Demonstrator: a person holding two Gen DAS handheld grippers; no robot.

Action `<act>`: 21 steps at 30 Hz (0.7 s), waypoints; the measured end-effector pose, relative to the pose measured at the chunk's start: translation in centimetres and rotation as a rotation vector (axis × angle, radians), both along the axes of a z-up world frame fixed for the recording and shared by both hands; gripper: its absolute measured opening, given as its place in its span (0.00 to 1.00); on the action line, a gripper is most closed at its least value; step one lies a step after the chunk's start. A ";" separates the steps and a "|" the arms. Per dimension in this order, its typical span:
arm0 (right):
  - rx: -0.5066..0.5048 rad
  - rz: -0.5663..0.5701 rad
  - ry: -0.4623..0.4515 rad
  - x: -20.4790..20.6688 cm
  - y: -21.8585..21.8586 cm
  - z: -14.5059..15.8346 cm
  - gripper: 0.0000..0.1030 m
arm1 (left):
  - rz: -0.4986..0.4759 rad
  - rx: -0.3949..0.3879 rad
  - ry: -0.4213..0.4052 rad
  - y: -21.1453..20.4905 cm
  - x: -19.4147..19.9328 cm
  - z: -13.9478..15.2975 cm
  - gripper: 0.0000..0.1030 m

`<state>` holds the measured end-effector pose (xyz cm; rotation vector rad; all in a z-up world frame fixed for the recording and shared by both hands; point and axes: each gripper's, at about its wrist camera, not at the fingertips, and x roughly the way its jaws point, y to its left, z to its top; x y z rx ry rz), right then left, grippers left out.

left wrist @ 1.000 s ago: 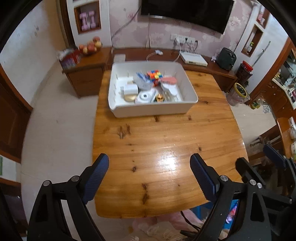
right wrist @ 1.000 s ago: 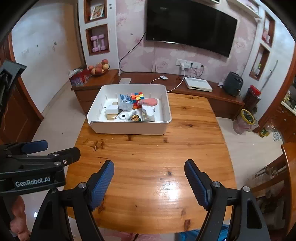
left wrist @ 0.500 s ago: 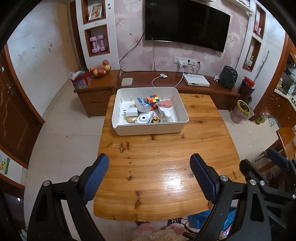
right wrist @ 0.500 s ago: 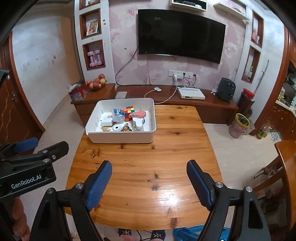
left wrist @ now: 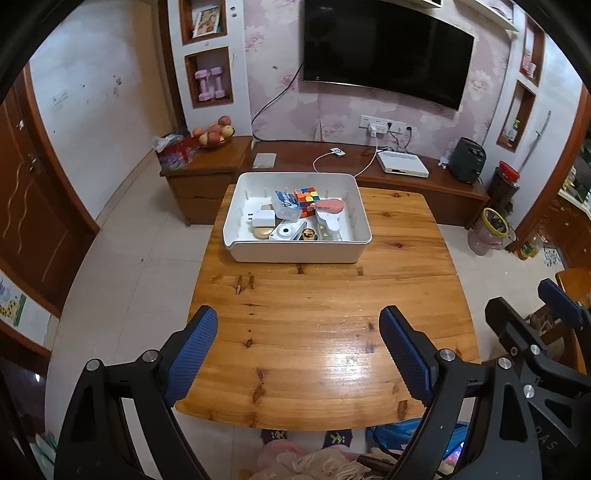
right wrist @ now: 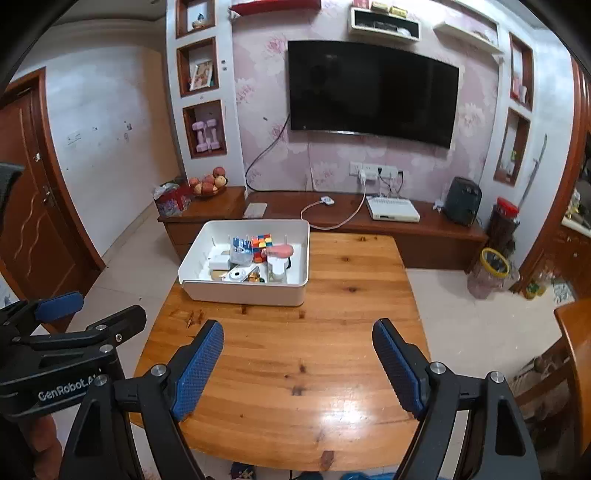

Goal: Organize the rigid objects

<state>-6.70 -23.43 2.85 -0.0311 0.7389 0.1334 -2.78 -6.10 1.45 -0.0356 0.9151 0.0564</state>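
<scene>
Pulled both tongs back and up from the white bin (left wrist: 295,248) over the last second. Left tongs (left wrist: 297,350): bin shrank and slid toward 12 o'clock, the near edge of the surface (left wrist: 314,413) came into sight at 6 o'clock, and the television (left wrist: 384,62) rose fully into frame. Right tongs (right wrist: 297,363): widened slightly, empty, then held; bin receded toward 11 o'clock, with wall shelves (right wrist: 384,22) above the television newly revealed at 12 o'clock.
</scene>
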 end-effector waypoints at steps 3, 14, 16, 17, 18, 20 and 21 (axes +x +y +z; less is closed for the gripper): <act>0.000 0.000 -0.006 0.2 -0.6 0.1 0.81 | 0.006 0.000 0.003 -0.2 -0.1 -0.1 0.88; 0.006 -0.017 -0.010 1.0 -1.6 0.3 0.81 | 0.002 -0.004 0.006 -0.8 0.6 -0.2 0.88; 0.007 -0.023 -0.008 1.3 -1.7 0.3 0.81 | -0.002 -0.003 0.008 -0.8 0.8 -0.2 0.88; 0.008 -0.026 -0.007 1.3 -1.8 0.3 0.81 | -0.003 -0.002 0.010 -0.8 0.9 -0.2 0.88; 0.009 -0.029 -0.007 1.4 -1.9 0.3 0.81 | -0.005 -0.002 0.011 -0.8 1.0 -0.2 0.88; 0.009 -0.035 -0.007 1.6 -1.8 0.3 0.81 | -0.009 -0.001 0.013 -0.8 1.2 -0.2 0.88; 0.009 -0.036 -0.008 1.6 -1.8 0.4 0.81 | -0.011 -0.001 0.014 -0.8 1.3 -0.2 0.88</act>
